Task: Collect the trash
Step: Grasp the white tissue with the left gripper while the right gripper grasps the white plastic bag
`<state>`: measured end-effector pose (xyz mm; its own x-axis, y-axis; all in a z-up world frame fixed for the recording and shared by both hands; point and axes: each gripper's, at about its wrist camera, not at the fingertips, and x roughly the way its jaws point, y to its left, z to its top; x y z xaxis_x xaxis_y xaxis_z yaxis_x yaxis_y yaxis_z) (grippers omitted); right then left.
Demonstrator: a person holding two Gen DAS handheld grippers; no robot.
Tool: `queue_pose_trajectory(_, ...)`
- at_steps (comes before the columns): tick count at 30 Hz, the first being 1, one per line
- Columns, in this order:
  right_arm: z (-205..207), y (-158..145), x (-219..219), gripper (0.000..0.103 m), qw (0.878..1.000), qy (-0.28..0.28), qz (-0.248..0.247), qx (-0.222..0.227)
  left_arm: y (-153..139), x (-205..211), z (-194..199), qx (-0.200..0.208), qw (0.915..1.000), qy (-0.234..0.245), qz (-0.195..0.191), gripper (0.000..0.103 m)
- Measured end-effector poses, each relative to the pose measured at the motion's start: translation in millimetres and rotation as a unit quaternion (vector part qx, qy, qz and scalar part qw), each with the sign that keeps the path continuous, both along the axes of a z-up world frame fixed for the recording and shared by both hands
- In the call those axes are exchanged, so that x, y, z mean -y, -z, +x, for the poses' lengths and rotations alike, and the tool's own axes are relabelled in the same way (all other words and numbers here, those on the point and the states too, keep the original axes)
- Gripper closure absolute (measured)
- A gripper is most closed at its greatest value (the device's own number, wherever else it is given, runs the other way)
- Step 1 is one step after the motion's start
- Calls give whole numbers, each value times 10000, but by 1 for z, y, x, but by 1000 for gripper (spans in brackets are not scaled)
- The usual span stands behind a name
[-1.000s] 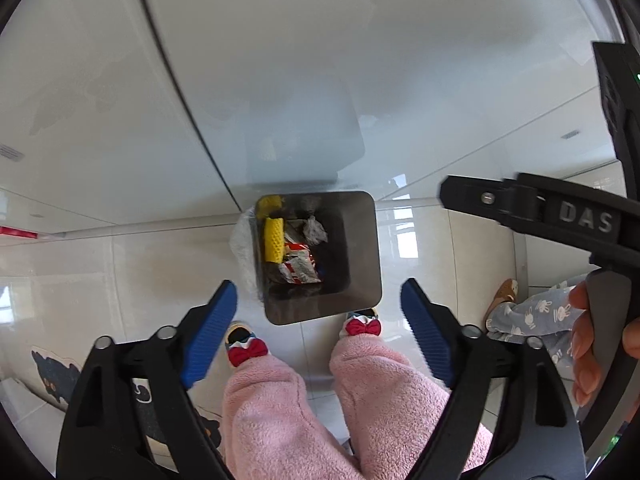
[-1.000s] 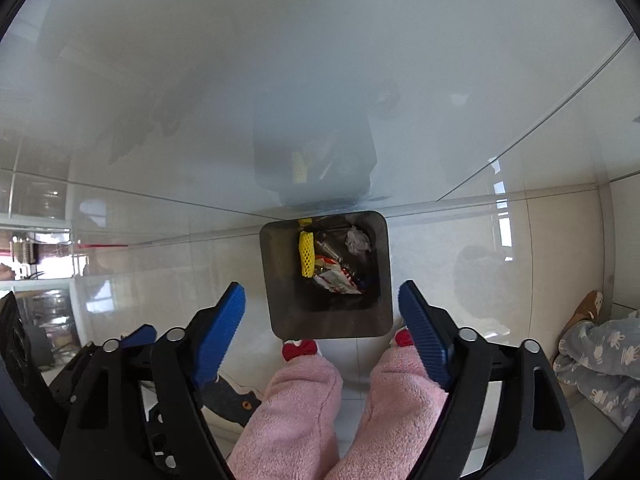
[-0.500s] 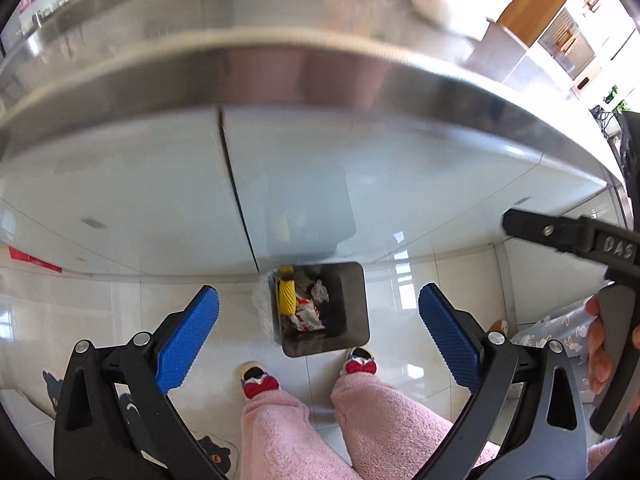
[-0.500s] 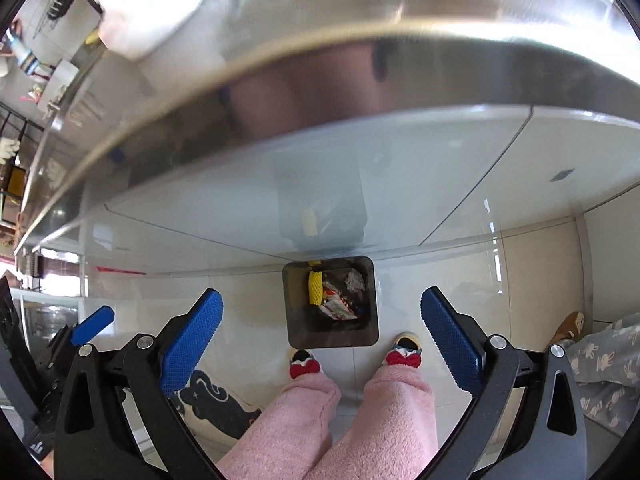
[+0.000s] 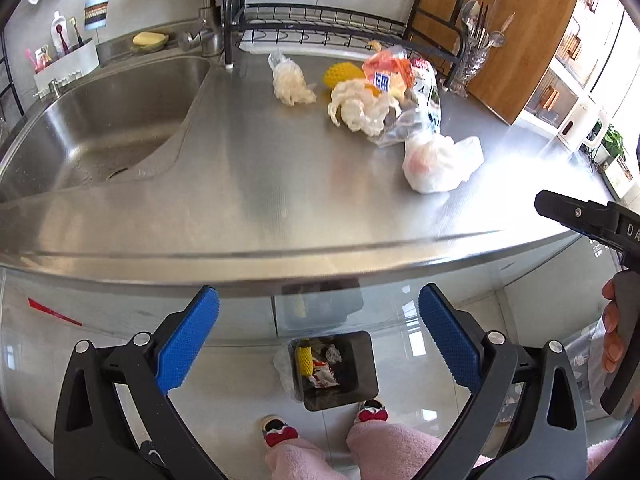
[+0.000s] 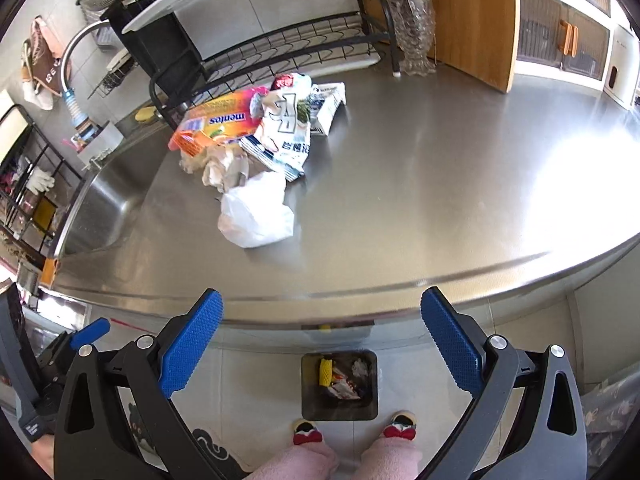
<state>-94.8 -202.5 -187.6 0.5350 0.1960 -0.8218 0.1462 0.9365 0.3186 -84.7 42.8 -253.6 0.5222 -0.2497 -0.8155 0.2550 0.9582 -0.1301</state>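
Both grippers are free and carry nothing: the left gripper and the right gripper have their blue jaws wide apart, with only the front edge of the desk and the floor showing between them. The step in hand looks like the return from the bin to the desk for the next piece. The trash bin stands on the floor at the lower middle of both views, just before the person's slippers, and it already holds a yellow net and some wrappers. The remaining trash lies on the steel desk: in the right wrist view a white plastic bag sits at the middle left, nearest to the desk edge, and behind it there is a heap of wrappers touching one another. In the left wrist view a small crumpled bag lies apart at the upper middle. I judge that the next move is to reach forward over the desk edge, put one pair of jaws around the white bag, and close softly, because thin plastic slips easily.
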Motion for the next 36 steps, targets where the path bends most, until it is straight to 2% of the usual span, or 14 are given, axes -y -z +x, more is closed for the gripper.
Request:
queue_pose_trajectory(3,11,-8,-11,4,9998,-96,11,148,-11,1,12,155,9999,60,-35,8)
queue_pose_trajectory(5,21,-12,-14,8,9995,-183,65,233,-19,3,22,260,9996,109,-42,9)
queue_pose_trajectory(7,29,-12,-18,20,9993,-290,137,216,-19,6,30,302,9994,164,-21,11)
queue_pose_trajectory(9,38,-8,-22,27,9990,-350,235,151,-20,7,41,299,9993,238,-6,15)
queue_pose_trajectory(11,45,-3,-26,30,9989,-383,231,116,-19,10,53,286,9992,282,25,19)
queue_pose_trajectory(13,53,2,-31,38,9988,-426,230,67,-18,11,64,261,9992,313,15,22)
queue_pose_trajectory(24,89,34,-41,45,9980,-544,111,-301,-13,25,116,223,9982,534,-187,23)
queue_pose_trajectory(26,92,37,-40,52,9976,-596,141,-323,-10,32,123,201,9977,621,-192,23)
queue_pose_trajectory(28,93,36,-39,72,9971,-687,109,-300,-8,40,131,189,9971,704,-222,23)
queue_pose_trajectory(31,96,33,-37,87,9963,-795,-88,-319,-5,51,144,162,9963,798,-290,23)
queue_pose_trajectory(35,95,37,-21,92,9971,-635,-149,-402,4,64,161,55,9954,899,-337,28)
queue_pose_trajectory(36,95,39,-15,92,9974,-566,-134,-420,7,66,164,16,9953,908,-331,33)
